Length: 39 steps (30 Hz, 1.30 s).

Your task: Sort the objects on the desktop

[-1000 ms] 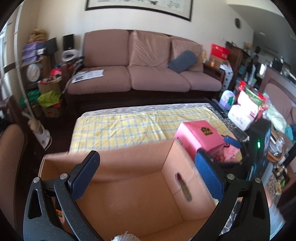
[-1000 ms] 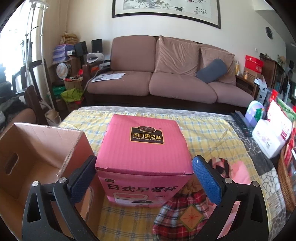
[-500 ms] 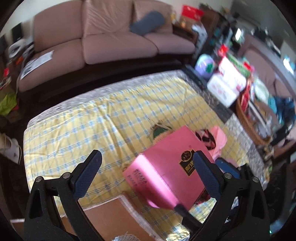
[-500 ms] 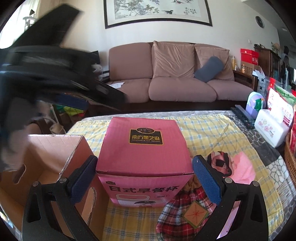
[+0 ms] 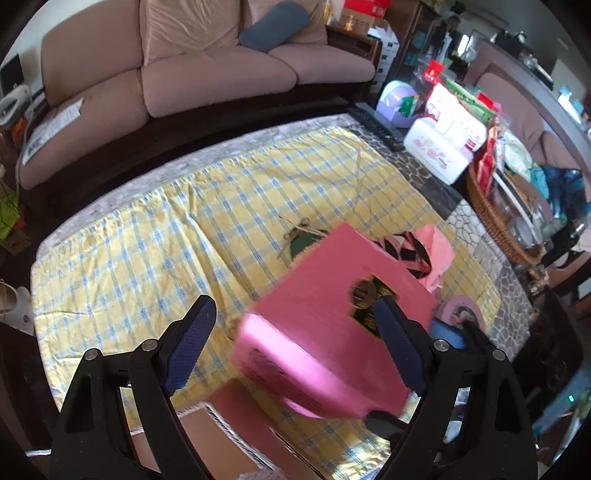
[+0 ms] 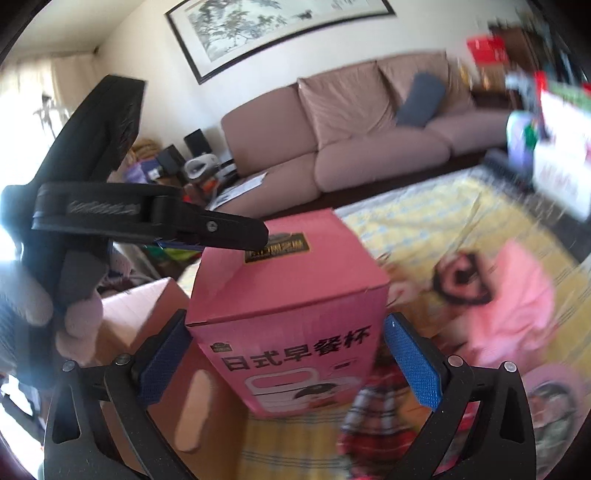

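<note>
Fingers: left gripper (image 5: 295, 349) closing above glossy pink box (image 6: 295, 295); right gripper (image 6: 291, 358) spread, flanking it.

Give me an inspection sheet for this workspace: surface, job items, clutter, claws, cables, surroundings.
Surface: table under a yellow checked cloth, creased.
Job's things: pink box upright on the cloth; open cardboard box beside it.
Clutter: pink cloth, plaid pouch, green pouch, tissue box, remote, wicker basket.
Claws: right claw flanks the pink box, pads apparently apart from it; left claw above the box's top, closing, not gripping; gloved hand holds it.
Cables: nothing seen on the table.
Surroundings: sofa, grey cushion, framed picture.
</note>
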Each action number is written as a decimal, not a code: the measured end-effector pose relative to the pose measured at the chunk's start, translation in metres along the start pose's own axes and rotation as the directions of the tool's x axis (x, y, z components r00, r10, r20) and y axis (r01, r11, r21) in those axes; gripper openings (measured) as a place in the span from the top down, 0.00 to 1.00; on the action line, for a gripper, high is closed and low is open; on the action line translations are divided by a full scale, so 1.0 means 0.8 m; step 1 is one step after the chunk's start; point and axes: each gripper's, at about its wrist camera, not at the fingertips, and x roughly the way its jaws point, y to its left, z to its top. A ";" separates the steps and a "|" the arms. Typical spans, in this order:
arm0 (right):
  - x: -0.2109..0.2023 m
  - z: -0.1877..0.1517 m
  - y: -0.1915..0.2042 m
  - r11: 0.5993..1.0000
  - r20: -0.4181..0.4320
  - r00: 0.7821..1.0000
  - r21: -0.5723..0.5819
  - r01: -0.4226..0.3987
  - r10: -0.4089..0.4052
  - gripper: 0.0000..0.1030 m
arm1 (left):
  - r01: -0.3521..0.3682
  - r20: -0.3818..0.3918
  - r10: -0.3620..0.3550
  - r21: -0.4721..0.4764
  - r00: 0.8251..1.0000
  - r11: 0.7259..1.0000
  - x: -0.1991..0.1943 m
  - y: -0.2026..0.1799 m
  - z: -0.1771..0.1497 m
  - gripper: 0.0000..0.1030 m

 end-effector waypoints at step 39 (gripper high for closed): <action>-0.105 0.084 0.093 0.992 0.083 0.996 -0.130 -0.009 0.020 0.10 | 0.133 0.176 -0.128 -0.021 0.976 0.991 -0.162 -0.053 -0.012 0.16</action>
